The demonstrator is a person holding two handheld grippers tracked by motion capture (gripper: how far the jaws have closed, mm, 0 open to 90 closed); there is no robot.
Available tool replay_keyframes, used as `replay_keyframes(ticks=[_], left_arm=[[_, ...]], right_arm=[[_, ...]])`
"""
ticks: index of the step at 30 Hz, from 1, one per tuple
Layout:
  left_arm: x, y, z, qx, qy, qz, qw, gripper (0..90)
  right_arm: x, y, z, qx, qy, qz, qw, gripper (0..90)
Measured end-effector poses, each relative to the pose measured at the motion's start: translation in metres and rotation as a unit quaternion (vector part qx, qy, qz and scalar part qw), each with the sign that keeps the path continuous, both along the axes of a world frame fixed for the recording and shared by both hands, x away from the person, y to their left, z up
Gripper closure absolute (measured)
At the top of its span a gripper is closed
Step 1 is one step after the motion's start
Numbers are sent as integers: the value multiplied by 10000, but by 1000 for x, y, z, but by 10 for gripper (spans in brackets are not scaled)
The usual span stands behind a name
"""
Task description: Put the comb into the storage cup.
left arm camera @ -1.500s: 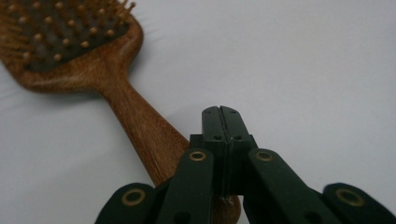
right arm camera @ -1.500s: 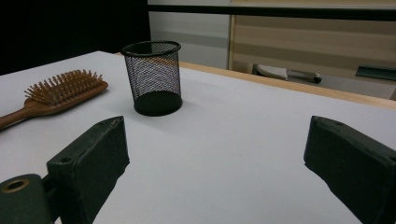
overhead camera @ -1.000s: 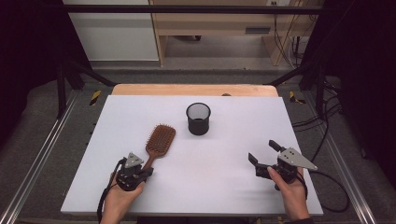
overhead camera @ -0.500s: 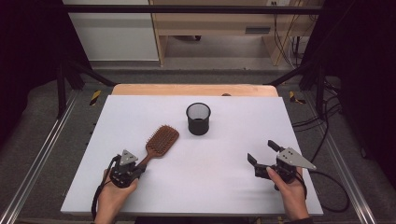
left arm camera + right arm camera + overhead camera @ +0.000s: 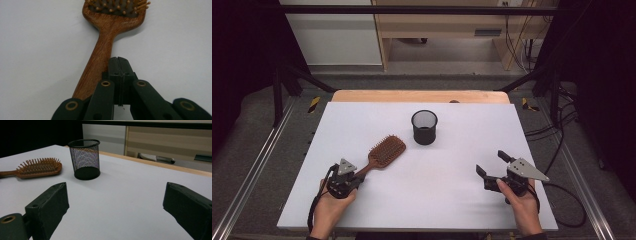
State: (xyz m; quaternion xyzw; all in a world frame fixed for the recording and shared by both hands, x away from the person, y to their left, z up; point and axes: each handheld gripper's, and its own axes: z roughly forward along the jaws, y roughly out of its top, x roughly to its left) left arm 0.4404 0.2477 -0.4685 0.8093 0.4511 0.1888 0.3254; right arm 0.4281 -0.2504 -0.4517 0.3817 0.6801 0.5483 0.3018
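Note:
A wooden hairbrush [image 5: 386, 150] lies bristles up on the white table [image 5: 447, 200], its handle pointing to the near left. My left gripper [image 5: 358, 176] rests at the handle's end. In the left gripper view the left gripper [image 5: 118, 60] has its jaws pressed together with nothing between them, and the hairbrush handle [image 5: 100, 57] passes just to their left. My right gripper [image 5: 491, 162] sits open at the near right, holding nothing. The right gripper [image 5: 116, 195] looks toward a black mesh cup [image 5: 85, 157] and the hairbrush [image 5: 40, 167].
The black mesh cup [image 5: 424, 127] stands upright near the table's middle back, right of the brush head. A wooden strip [image 5: 419, 96] runs along the far edge. Metal rails [image 5: 257, 165] flank the table, and cables [image 5: 562, 145] lie on the floor at the right.
My left hand and gripper have shifted slightly left along the end of the brush handle. The brush, cup and right gripper have stayed put.

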Motion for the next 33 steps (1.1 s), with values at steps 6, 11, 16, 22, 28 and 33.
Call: replay_keyframes(ticks=[6,11,16,22,28,33], left_arm=[[0,2,2,-21,-95,-3,10000,900],[1,0,1,33,-71,-39,10000,900],[1,1,1,29,-59,-40,10000,900],[-2,-1,7,-28,-127,-110,9999,900],[-4,-5,16,-110,-251,-215,9994,900],[-7,-2,32,-332,-472,-171,9982,898]], right_arm=[[0,1,0,20,33,5,10000,65],[-1,0,0,37,1,5,10000,64],[-1,-1,1,38,-4,10,10000,64],[-1,-1,1,63,3,6,10000,64],[-1,-1,1,63,-3,11,10000,63],[-1,-2,1,64,2,-20,10000,62]])
